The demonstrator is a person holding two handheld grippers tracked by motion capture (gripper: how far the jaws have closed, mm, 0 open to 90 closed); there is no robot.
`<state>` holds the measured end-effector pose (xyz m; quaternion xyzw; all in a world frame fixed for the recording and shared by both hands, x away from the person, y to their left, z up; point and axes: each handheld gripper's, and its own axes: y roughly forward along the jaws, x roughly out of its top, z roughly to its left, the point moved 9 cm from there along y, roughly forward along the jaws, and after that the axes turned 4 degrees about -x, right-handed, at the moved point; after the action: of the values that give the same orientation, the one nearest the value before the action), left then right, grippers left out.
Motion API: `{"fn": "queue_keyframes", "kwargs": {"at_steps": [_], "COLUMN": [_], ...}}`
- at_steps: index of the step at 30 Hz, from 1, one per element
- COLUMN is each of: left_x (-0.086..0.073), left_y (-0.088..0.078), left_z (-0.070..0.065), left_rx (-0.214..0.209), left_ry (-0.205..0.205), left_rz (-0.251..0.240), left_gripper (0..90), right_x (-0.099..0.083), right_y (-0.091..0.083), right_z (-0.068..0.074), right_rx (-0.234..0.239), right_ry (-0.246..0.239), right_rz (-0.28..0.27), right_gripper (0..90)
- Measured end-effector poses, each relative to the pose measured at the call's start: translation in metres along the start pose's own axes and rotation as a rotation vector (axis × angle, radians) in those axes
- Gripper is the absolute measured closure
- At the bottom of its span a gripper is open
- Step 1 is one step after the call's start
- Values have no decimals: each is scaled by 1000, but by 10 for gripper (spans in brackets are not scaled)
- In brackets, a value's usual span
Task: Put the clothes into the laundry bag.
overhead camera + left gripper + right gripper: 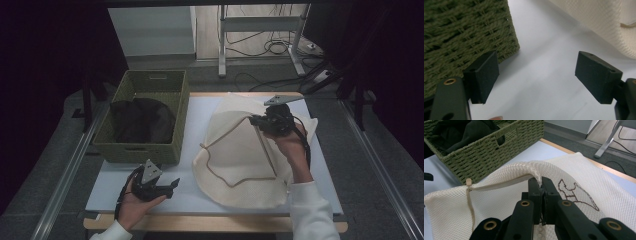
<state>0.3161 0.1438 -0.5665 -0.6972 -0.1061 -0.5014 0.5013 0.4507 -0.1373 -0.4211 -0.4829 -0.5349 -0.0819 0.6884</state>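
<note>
A cream mesh laundry bag (245, 160) lies on the right half of the white table, its zipper edge (499, 183) raised. My right gripper (256, 120) is shut on the bag's rim (537, 173) and holds it above the table; its jaws pinch the mesh fold in the right gripper view. A green woven basket (145, 116) with dark clothes (140, 120) inside stands at the left. Near the table's front left, my left gripper (174, 184) rests open, and in its own view its black pads (485, 75) stand wide apart over bare table beside the basket's corner (469, 35).
The white table top (200, 200) has a wooden front edge. Metal rails run along both sides on the floor. A desk frame and cables (270, 45) stand beyond the far edge. A brown embroidered mark (576, 193) shows on the bag.
</note>
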Motion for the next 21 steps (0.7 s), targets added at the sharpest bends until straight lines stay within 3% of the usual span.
{"fn": "queue_keyframes", "kwargs": {"at_steps": [5,11,21], "left_x": [4,16,39], "left_y": [-3,-15,-37], "left_z": [-3,-7,-7], "left_rx": [-22,-72,-46], "left_ry": [17,-21,-25], "left_rz": [-16,-34,-61], "left_gripper": [189,202,200], "right_x": [-2,-4,-6], "right_y": [1,4,4], "right_z": [1,1,3], "right_rx": [-13,-14,-11], "right_ry": [-4,-4,-9], "right_rz": [4,15,19], "right_gripper": [869,869,869]}}
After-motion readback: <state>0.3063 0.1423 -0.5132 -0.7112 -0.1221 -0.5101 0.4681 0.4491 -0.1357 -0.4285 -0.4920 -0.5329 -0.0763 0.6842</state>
